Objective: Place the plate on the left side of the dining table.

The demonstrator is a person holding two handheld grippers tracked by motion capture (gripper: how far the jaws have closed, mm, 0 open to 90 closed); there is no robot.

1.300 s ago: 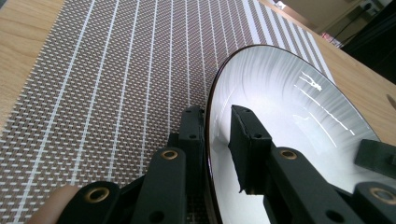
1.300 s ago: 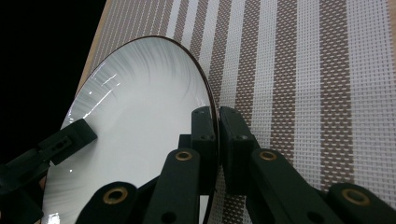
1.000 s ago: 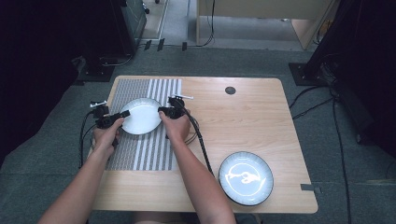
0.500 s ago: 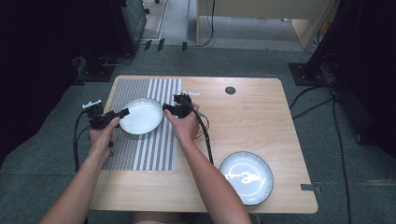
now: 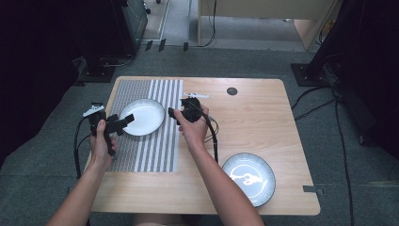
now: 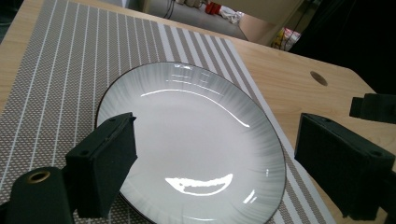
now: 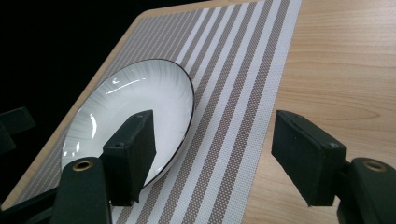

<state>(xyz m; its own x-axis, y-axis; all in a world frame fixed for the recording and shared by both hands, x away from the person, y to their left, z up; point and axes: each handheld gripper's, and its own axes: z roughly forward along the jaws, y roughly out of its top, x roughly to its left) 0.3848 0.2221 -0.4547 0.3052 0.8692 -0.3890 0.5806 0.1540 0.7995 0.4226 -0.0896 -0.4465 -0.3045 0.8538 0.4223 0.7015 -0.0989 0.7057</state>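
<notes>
A white plate with a dark rim [image 5: 141, 117] [image 6: 187, 140] [image 7: 130, 105] lies on a striped grey and white placemat [image 5: 155, 150] [image 7: 233, 121]. My left gripper [image 5: 123, 121] [image 6: 219, 163] is at the plate's left edge, open, with its jaws standing over the plate and nothing between them. My right gripper [image 5: 173, 114] [image 7: 217, 154] is just off the plate's right rim. It is open over the mat, one jaw in front of the plate's edge and the other over bare stripes.
A second plate with a white figure on it [image 5: 248, 178] rests near the wooden table's [image 5: 254, 122] front right corner. A small white object [image 5: 195, 95] lies beyond the right hand. A round dark hole [image 5: 232, 91] [image 6: 319, 78] marks the far tabletop.
Both hands have drawn slightly outward from the plate, the left to the left and the right to the right. The plate has stayed in place on the mat.
</notes>
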